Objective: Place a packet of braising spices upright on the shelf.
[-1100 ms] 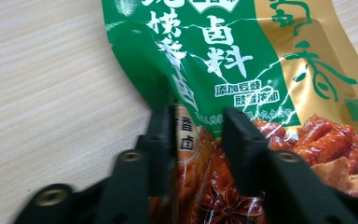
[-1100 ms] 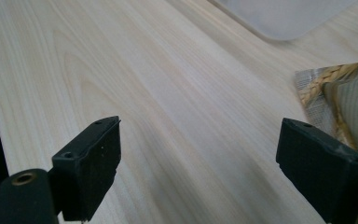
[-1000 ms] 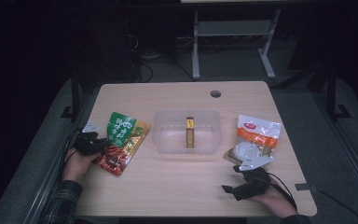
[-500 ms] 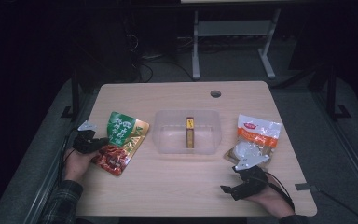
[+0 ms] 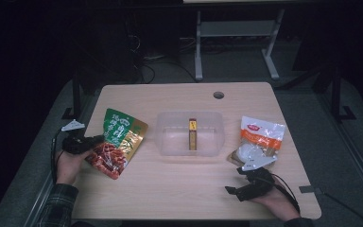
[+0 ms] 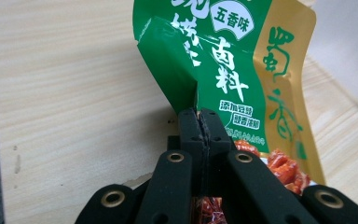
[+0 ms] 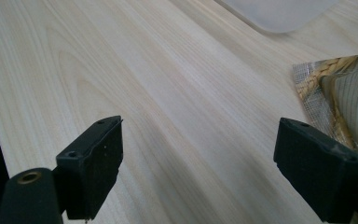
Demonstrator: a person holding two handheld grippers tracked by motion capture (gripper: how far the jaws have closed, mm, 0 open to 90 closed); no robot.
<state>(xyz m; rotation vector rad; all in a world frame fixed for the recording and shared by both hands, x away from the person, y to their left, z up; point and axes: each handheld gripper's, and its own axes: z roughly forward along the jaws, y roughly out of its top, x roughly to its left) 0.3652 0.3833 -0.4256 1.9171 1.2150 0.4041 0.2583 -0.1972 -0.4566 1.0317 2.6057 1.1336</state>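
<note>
Wooden table [image 5: 179,175]: clear tub [image 5: 168,137] centre, white-orange pouch [image 5: 260,139] right.

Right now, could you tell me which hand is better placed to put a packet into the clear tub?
Left. Its tongs are already shut on the green packet beside the clear tub. The right tongs are open over bare table, holding nothing.

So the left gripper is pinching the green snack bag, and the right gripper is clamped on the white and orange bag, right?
Only half right. The left gripper is shut on the green snack bag, but the right gripper holds nothing: the right gripper view shows its jaws wide apart over bare table, with the white and orange bag lying beside it.
</note>
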